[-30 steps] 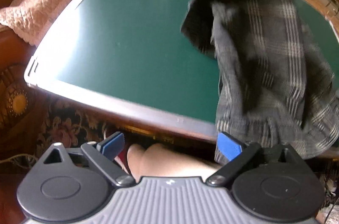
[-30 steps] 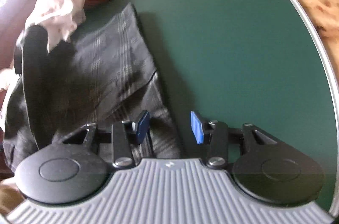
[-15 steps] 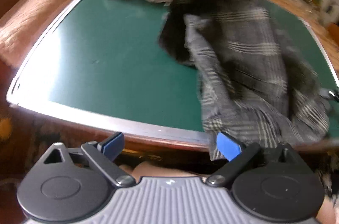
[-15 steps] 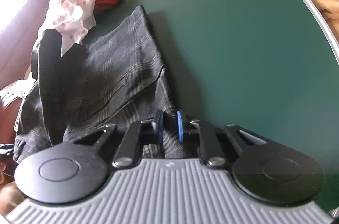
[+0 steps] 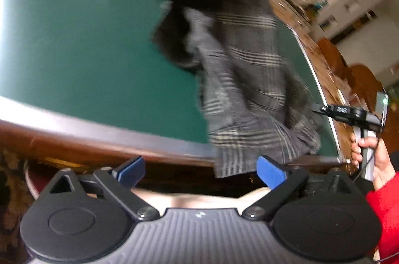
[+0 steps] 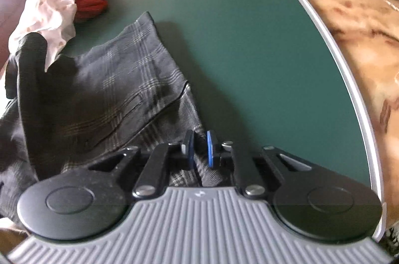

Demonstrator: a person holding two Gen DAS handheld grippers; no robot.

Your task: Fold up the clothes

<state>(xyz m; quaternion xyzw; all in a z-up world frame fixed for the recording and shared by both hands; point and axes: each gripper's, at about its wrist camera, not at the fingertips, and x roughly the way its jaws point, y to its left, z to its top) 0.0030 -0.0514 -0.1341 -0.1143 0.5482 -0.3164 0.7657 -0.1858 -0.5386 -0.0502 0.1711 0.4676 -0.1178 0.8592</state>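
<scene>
On green mat (image 6: 249,44), plaid garment (image 6: 112,89); marbled tabletop (image 6: 349,14) beyond.

Black gripper (image 6: 199,149); blue pads; red sleeve (image 5: 384,211).

A second ago the right gripper (image 6: 200,148) is seen spread wide at the near edge of the dark plaid garment (image 6: 104,91); now its blue fingers (image 6: 210,148) are drawn in close, with a fold of that garment's hem pinched between them. In the left wrist view, the plaid garment (image 5: 244,79) is now seen bunched higher over the green surface (image 5: 82,44), and the right gripper (image 5: 349,114) with the hand holding it (image 5: 371,154) is newly shown at the garment's right edge.
</scene>
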